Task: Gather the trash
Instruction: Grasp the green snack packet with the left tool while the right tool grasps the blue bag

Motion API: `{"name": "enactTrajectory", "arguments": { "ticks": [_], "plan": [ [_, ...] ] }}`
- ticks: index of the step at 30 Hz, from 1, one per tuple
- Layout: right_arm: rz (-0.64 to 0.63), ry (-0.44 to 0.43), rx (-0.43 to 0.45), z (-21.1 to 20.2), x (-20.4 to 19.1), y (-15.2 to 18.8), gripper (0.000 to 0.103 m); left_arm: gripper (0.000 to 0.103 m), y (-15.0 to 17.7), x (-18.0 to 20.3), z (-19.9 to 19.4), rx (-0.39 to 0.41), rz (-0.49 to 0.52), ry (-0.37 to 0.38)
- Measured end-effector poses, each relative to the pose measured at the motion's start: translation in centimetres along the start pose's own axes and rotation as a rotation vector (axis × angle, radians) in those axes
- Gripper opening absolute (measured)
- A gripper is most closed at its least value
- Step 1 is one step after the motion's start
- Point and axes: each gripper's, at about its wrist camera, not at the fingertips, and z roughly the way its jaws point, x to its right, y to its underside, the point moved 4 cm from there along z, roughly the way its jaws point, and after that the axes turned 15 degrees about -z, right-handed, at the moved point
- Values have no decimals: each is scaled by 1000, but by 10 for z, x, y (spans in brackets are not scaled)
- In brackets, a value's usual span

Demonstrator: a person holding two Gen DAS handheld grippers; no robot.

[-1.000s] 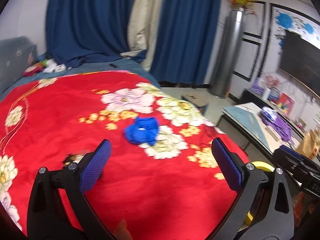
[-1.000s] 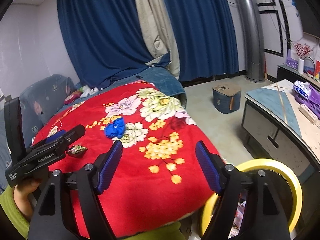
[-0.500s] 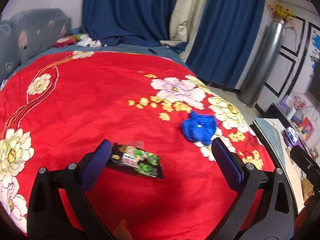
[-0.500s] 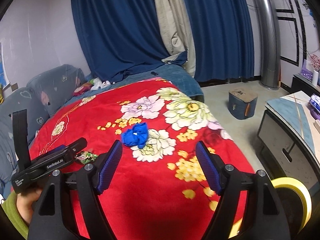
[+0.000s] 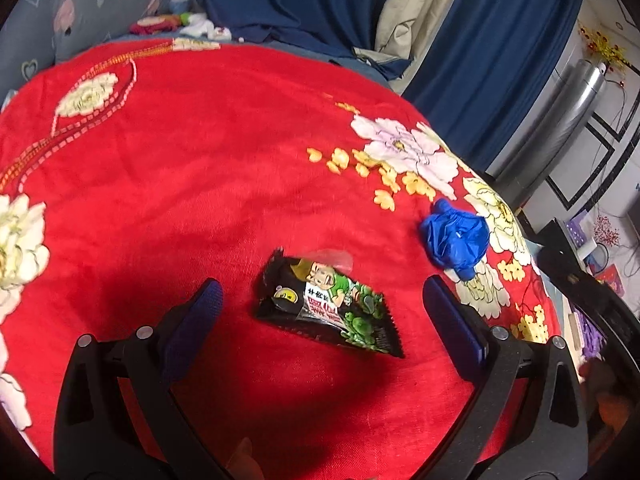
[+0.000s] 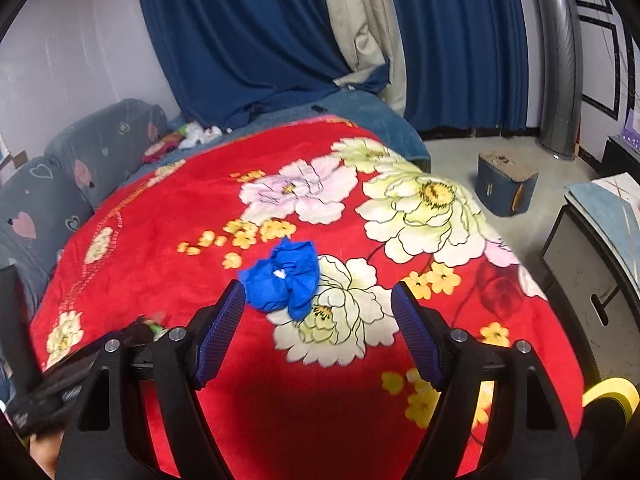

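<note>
**Both tools spread wide over trash on the red bed**

Left wrist view: the left tool (image 5: 322, 300) hangs over the red flowered blanket (image 5: 180, 168) with its blue-padded fingers (image 5: 196, 316) set wide apart and holding nothing. Between them, touching neither, lies a black and green snack wrapper (image 5: 328, 306), flat on the blanket and turned at a slant, with a scrap of clear film at its far edge. Up and to the right of it, apart from the wrapper, sits a crumpled blue wad (image 5: 456, 238) beside a pale printed flower. Grey pillows (image 5: 80, 12) with heart patterns lie at the head of the bed, dark blue curtains (image 5: 304, 4) hang behind, and a silver column (image 5: 560, 116) stands at the right.

Right wrist view: the right tool (image 6: 318, 316) is likewise spread open and empty. The crumpled blue wad lies on the blanket just beyond and between its fingertips, nearer the left-hand one, and whether it touches that pad cannot be told. At the lower left the other tool's black body shows, blurred, with a glimpse of the wrapper ahead of it. On the floor past the bed stands a small blue box (image 6: 506, 184), and a yellow rim (image 6: 612, 394) shows at the lower right edge.
</note>
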Motion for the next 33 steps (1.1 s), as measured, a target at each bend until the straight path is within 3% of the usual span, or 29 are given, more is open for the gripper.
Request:
{"name": "enactTrajectory", "arguments": {
  "ticks": [7,12,15,17,19,33],
  "plan": [
    [41,-23,-93,52,4,0,69,89,6,2,4,-16,16,23],
    [83,-56,-130,76,7,1,54,56,7,2,8,-33,11,35],
    [96,-94,-134,83,5,1,36,36,8,2,9,-43,8,39],
    [87,-116,-132,83,3,1,12,28,9,2,10,-55,8,56],
    [67,-112,-120,78,0,1,4,26,9,3,11,-60,13,71],
    [58,-69,-35,22,-3,26,2,12,19,29,0,-68,110,199]
  ]
}}
